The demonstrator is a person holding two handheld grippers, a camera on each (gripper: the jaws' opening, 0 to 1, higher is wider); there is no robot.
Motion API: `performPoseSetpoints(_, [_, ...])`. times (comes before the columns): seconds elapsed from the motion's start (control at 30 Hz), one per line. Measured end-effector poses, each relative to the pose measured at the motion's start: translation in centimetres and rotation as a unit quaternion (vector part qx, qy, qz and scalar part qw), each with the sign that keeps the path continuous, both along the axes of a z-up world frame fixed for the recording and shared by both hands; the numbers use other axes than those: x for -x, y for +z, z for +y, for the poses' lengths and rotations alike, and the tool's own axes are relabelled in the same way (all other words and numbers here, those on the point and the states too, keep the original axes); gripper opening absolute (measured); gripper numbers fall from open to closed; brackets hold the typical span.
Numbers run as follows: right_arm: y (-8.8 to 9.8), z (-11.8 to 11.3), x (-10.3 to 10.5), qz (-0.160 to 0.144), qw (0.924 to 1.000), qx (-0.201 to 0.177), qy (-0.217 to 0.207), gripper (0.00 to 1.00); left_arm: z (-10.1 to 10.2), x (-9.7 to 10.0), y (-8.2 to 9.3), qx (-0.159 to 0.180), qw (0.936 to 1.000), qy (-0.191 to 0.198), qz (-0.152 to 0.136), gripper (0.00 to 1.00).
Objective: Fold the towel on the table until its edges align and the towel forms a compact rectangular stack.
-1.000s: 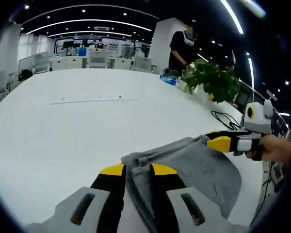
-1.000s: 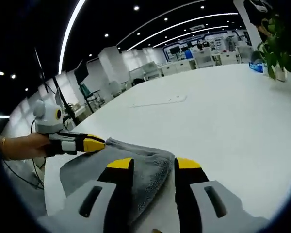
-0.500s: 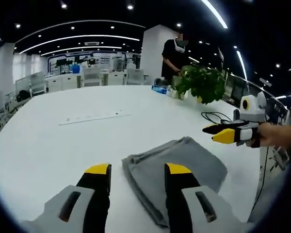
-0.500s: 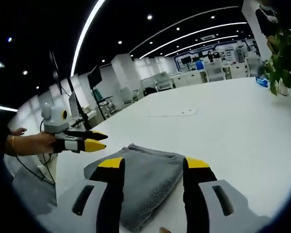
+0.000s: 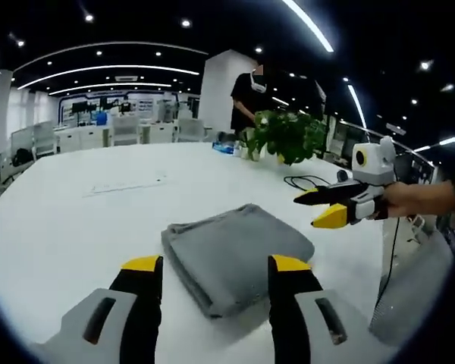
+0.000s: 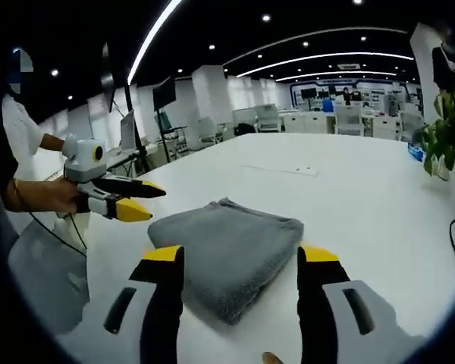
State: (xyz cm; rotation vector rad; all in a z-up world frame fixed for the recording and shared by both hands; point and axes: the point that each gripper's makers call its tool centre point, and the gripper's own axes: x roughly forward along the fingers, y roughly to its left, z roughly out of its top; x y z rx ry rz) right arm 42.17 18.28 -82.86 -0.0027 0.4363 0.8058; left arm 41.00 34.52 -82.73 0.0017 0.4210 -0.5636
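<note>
Ahead of both sets of jaws, the towel (image 5: 236, 255) is seen lying flat on the white surface (image 5: 68, 220) as a compact grey rectangle, its layers stacked and its edges roughly aligned. A second ago a folded edge of the cloth was pinched by each tool; half a second ago both grips had been released, and now the tools have been drawn further back and lifted, so that the towel (image 6: 227, 252) lies clear beyond the tips, touched by neither. The left gripper (image 5: 209, 267) is held with its jaws spread wide and empty, and the right gripper (image 6: 243, 258) likewise stands parted with nothing between them. The right gripper (image 5: 327, 206) is also seen off to the right of the left tool's jaws, raised above the surface. From this, the fold is judged complete, and the withdrawal is taken as the closing move. A potted plant (image 5: 284, 136) stands well beyond the towel.
</note>
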Motion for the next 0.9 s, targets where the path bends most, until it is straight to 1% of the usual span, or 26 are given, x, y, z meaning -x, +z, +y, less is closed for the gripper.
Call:
performPoseSetpoints(0.17, [-0.3,0.2,2.1,0.005,1.0000,0.005,0.001,0.68,-0.1,1.4,0.3,-0.001,0.9999,-0.005,-0.011,0.71])
performPoseSetpoints(0.2, [-0.2,0.2,2.5,0.011,0.9999,-0.002,-0.001,0.68,-0.1,1.6,0.4,0.000,0.9999,-0.006,-0.012,0.71])
performPoseSetpoints(0.23, [0.2,0.4,2.9,0.022,0.9993,-0.029,-0.012,0.68,-0.2,2.0,0.4,0.004,1.0000,-0.002,-0.007,0.71])
performPoseSetpoints(0.27, [0.5,0.5,3.1,0.025,0.9984,-0.047,-0.019,0.68,-0.2,2.3,0.5,0.007,0.9999,-0.001,-0.008,0.71])
performPoseSetpoints(0.3, [0.8,0.4,3.4,0.023,0.9979,-0.055,-0.024,0.67,-0.4,2.6,0.7,0.009,0.9999,-0.002,-0.013,0.71])
performPoseSetpoints(0.4, [0.7,0.2,4.1,0.014,0.9989,-0.039,-0.023,0.68,-0.8,3.2,0.4,0.006,0.9998,-0.006,-0.018,0.72])
performPoseSetpoints(0.43, [0.7,0.1,4.2,0.010,0.9991,-0.035,-0.024,0.68,-0.6,3.3,0.5,-0.009,0.9996,-0.003,-0.028,0.71])
performPoseSetpoints(0.5, [0.7,-0.1,4.3,0.002,0.9991,-0.032,-0.029,0.69,-0.7,3.4,0.6,-0.015,0.9992,-0.004,-0.036,0.71])
performPoseSetpoints(0.57, [1.0,-0.7,4.0,-0.020,0.9980,-0.034,-0.050,0.69,-0.8,3.3,1.1,-0.003,0.9991,0.003,-0.043,0.72])
performPoseSetpoints(0.67, [0.8,-1.1,4.3,-0.027,0.9977,-0.027,-0.056,0.75,-1.2,3.5,1.4,0.011,0.9986,0.004,-0.051,0.76])
performPoseSetpoints(0.73, [0.4,-1.2,4.6,-0.028,0.9976,-0.022,-0.059,0.79,-1.5,3.9,1.2,0.012,0.9987,-0.002,-0.049,0.77])
performPoseSetpoints(0.77, [0.2,-1.1,4.7,-0.026,0.9977,-0.020,-0.059,0.80,-1.8,4.2,1.1,0.015,0.9989,-0.006,-0.043,0.78])
performPoseSetpoints(0.9, [-0.2,-0.8,5.1,-0.019,0.9985,-0.013,-0.049,0.78,-2.2,4.7,1.2,0.012,0.9989,-0.013,-0.045,0.85])
